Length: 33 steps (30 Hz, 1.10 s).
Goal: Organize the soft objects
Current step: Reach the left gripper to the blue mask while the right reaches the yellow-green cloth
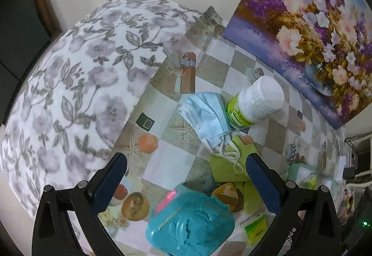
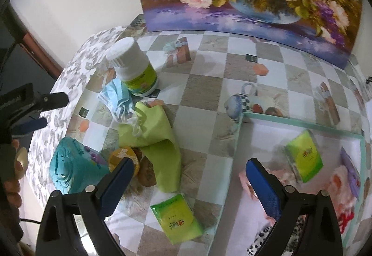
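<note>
A crumpled blue face mask (image 1: 207,114) lies on the checked tablecloth beside a white bottle (image 1: 253,102), its loops over a green cloth (image 1: 232,163). A teal packet (image 1: 190,223) lies just below my open, empty left gripper (image 1: 186,165). In the right wrist view the mask (image 2: 116,98), green cloth (image 2: 158,144), teal packet (image 2: 67,167) and a green tissue pack (image 2: 176,221) lie left of a clear box (image 2: 300,125) holding another tissue pack (image 2: 304,158) and soft items. My right gripper (image 2: 189,170) is open and empty above the table. The left gripper (image 2: 44,111) shows at far left.
A floral pillow (image 1: 76,84) lies at the table's left. A flower painting (image 1: 313,30) leans on the wall behind. A brown round object (image 2: 130,158) sits partly under the green cloth. The white bottle (image 2: 132,65) stands upright near the mask.
</note>
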Each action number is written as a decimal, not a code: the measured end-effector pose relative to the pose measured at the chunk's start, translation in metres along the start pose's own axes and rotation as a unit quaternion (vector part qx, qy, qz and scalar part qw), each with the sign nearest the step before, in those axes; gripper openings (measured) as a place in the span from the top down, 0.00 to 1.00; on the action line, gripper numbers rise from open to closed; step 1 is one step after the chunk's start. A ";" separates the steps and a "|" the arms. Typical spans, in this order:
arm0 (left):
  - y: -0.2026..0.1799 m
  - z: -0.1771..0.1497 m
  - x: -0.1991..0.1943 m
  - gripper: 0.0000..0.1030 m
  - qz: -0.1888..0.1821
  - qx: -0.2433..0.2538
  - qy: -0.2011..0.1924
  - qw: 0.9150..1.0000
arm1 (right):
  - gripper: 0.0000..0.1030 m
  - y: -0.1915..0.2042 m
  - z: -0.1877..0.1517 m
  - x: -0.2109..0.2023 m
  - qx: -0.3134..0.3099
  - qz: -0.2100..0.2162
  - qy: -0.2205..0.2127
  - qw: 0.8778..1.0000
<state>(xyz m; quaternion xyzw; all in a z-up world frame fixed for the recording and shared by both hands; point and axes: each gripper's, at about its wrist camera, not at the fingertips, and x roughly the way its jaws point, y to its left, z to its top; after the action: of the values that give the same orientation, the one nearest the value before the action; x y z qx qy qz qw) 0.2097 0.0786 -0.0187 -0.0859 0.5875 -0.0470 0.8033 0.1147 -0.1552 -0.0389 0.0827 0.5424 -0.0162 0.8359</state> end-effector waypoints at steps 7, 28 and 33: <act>0.005 0.019 0.023 0.01 0.000 0.003 0.051 0.999 | 0.05 0.009 0.007 0.014 -0.011 0.007 -0.001 1.000; 0.005 0.060 0.091 0.01 -0.023 -0.048 0.156 0.986 | 0.40 0.017 0.017 0.075 -0.004 0.070 0.031 0.997; -0.019 0.062 0.103 0.01 0.011 -0.005 0.167 0.986 | 0.46 0.019 0.017 0.083 -0.006 0.075 0.034 0.997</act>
<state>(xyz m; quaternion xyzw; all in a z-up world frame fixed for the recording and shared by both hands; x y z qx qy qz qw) 0.3002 0.0466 -0.0928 -0.0745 0.7143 -0.0493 0.6941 0.1665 -0.1344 -0.1052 0.1191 0.5631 0.0527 0.8161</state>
